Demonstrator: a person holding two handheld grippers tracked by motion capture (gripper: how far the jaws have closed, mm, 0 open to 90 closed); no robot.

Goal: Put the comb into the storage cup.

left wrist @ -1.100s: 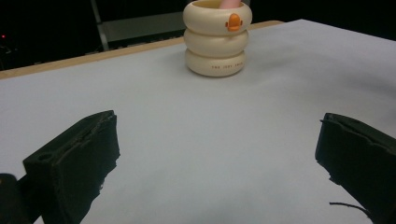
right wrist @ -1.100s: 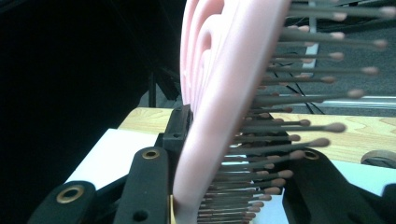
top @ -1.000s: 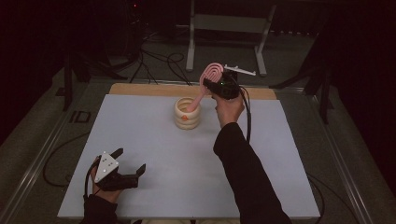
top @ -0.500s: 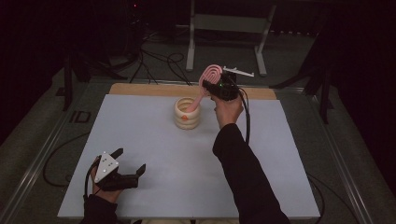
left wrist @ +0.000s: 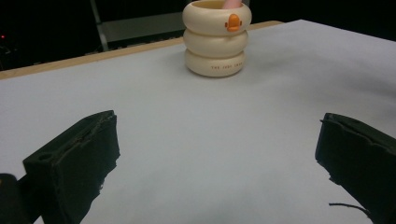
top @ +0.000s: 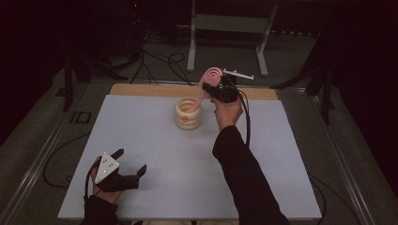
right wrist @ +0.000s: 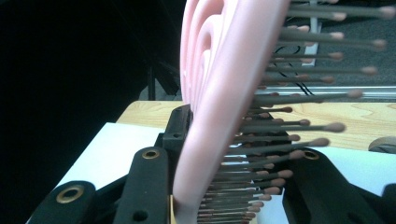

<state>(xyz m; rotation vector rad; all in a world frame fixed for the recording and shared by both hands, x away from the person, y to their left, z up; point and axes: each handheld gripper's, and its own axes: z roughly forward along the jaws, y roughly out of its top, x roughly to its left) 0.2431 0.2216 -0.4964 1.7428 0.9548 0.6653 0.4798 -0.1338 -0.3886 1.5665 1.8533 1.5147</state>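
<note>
A cream ringed cup [top: 187, 114] with an orange mark stands at the back middle of the white table top [top: 155, 187]. My right gripper [top: 214, 87] is held just right of and above the cup, shut on a pink hairbrush [top: 210, 76]. The brush tilts, with its handle reaching down into the cup's mouth. In the right gripper view the brush [right wrist: 219, 93] sits between the jaws, bristles pointing right. My left gripper [top: 130, 161] rests open at the front left, nothing between its jaws. Straight ahead of it stands the cup [left wrist: 216, 39].
A wooden strip [top: 141, 89] runs along the table's far edge. Behind the table stand a metal frame [top: 230, 23] and loose cables [top: 159, 63] on the floor. A metal rail [top: 42, 154] borders the table's left side.
The right gripper has shifted slightly left and down with the brush. The left gripper has stayed where it was.
</note>
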